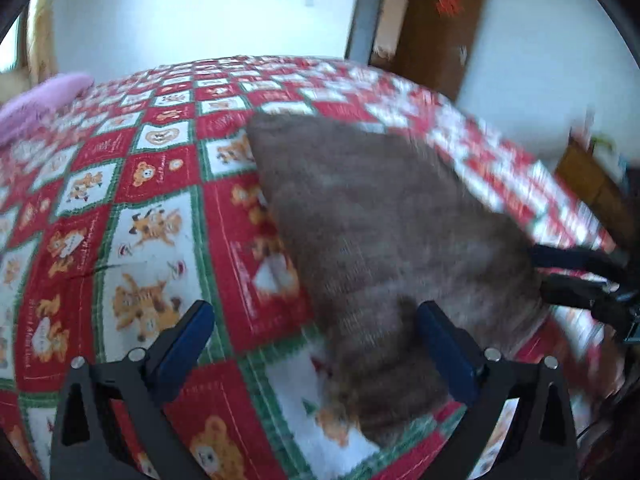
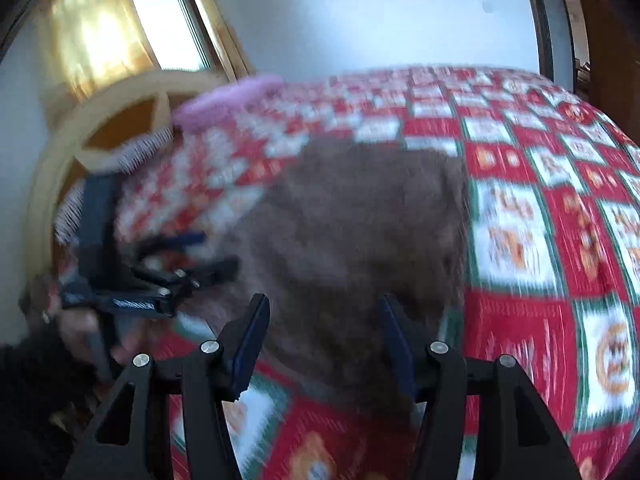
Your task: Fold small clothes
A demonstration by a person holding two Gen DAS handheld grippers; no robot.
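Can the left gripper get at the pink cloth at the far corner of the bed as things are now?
Probably yes, but not at once. The left gripper is open and holds nothing, and only bare bedspread lies between it and the pink cloth. The brown garment is off to its right.

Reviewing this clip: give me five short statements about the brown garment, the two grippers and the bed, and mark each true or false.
1. The brown garment lies on a red, white and green teddy-bear quilt. True.
2. The left gripper is shut tight on the cloth. False: its fingers stand wide apart, one over bare quilt.
3. The right gripper is open, with the garment between its fingers. True.
4. A pink item lies on the bed beyond the garment. True.
5. The garment is blue denim. False: it is a fuzzy brown fabric.
6. The door in the left wrist view is white. False: it is brown wood.
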